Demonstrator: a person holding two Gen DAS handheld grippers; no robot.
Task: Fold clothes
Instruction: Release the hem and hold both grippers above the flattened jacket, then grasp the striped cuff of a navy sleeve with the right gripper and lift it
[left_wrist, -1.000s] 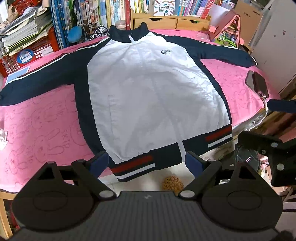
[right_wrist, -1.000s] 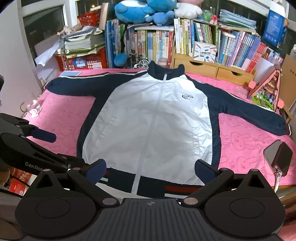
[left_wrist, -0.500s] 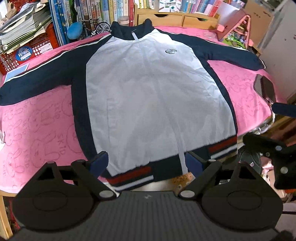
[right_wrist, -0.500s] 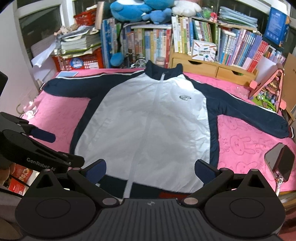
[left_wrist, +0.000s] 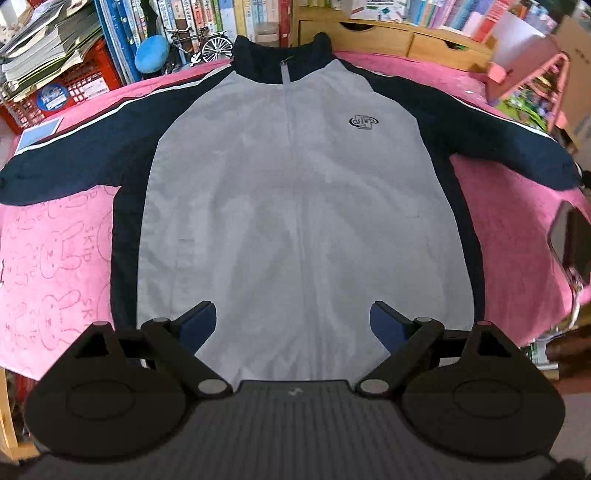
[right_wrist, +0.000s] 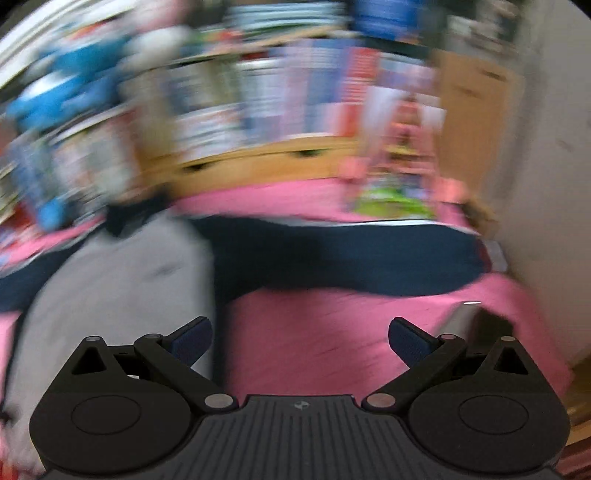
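A white and navy zip jacket (left_wrist: 295, 192) lies flat, front up, on a pink bunny-print cover (left_wrist: 48, 258), with both sleeves spread out sideways. My left gripper (left_wrist: 293, 325) is open and empty above the jacket's lower front. The right wrist view is blurred by motion. In it my right gripper (right_wrist: 300, 341) is open and empty above the pink cover (right_wrist: 317, 332), beside the jacket body (right_wrist: 122, 280) and in front of the navy right sleeve (right_wrist: 354, 258).
A phone (left_wrist: 572, 240) lies on the cover's right edge. Books, a red crate (left_wrist: 70, 88), wooden drawers (left_wrist: 376, 35) and a pink toy rack (left_wrist: 532, 85) line the back. A wall (right_wrist: 546, 184) stands close on the right.
My left gripper has moved forward over the jacket, so the striped hem is out of its view. My right gripper has swung fast to the right, toward the right sleeve.
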